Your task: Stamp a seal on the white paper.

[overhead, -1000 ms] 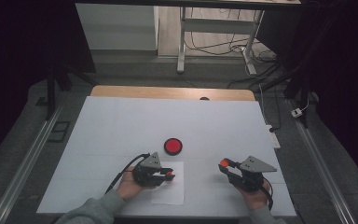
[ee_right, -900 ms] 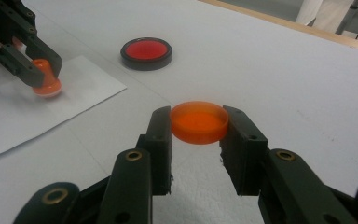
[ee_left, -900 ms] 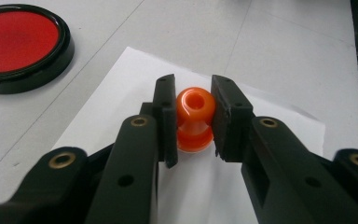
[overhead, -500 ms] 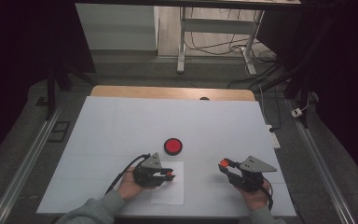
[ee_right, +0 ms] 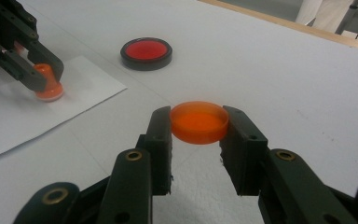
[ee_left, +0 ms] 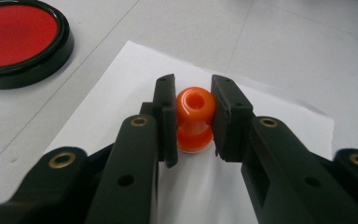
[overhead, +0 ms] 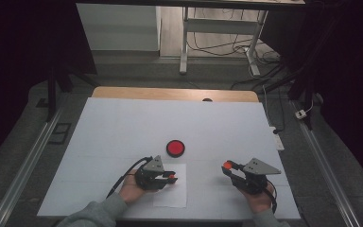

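Up close, left claw (ee_left: 193,119) clamps orange stamp (ee_left: 195,119) on paper (ee_left: 121,79), right claw (ee_right: 199,122) grips orange lid (ee_right: 199,122), red ink pad (ee_right: 146,53) beyond

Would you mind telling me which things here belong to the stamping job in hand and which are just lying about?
In the job:
- orange stamp, held in the left gripper, standing on the white paper sheet
- red ink pad
- orange lid, held in the right gripper

Lying about:
- cables on the floor beyond the table
- white plug
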The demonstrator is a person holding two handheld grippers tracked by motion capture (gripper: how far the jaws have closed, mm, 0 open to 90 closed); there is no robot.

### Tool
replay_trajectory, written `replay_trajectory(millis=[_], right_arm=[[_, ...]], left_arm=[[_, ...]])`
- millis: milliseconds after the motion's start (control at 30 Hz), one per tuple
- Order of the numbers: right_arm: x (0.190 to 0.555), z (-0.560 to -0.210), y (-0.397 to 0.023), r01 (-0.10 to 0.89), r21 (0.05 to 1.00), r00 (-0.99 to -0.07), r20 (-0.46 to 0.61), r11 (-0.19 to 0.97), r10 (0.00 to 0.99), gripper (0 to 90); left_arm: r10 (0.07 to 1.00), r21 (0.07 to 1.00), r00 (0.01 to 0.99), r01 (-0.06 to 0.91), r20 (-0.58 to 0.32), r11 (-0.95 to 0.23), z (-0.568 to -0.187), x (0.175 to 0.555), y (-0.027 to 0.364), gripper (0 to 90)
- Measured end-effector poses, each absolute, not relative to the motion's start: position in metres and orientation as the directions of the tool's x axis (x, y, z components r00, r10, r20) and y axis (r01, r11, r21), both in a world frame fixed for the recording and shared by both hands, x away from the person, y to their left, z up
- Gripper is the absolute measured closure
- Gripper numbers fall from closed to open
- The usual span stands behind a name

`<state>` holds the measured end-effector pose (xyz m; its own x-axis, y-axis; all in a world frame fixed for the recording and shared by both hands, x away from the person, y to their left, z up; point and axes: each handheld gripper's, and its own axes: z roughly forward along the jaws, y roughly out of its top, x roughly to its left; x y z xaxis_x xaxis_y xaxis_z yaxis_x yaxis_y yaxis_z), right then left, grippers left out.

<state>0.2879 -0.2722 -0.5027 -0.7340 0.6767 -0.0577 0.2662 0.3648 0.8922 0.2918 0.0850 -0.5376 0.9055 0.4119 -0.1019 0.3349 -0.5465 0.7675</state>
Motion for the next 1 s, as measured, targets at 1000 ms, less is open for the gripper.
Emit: replay_trajectory(millis=[1000], right_arm=[[0.288,-0.503,-0.272,0.268,0.893,-0.734,-0.053,0.362,0.677,64.1]], left_arm=[[0.415,0.780,0.910,0.258,0.002,-0.570,-0.541,0.281,0.083,72.9]])
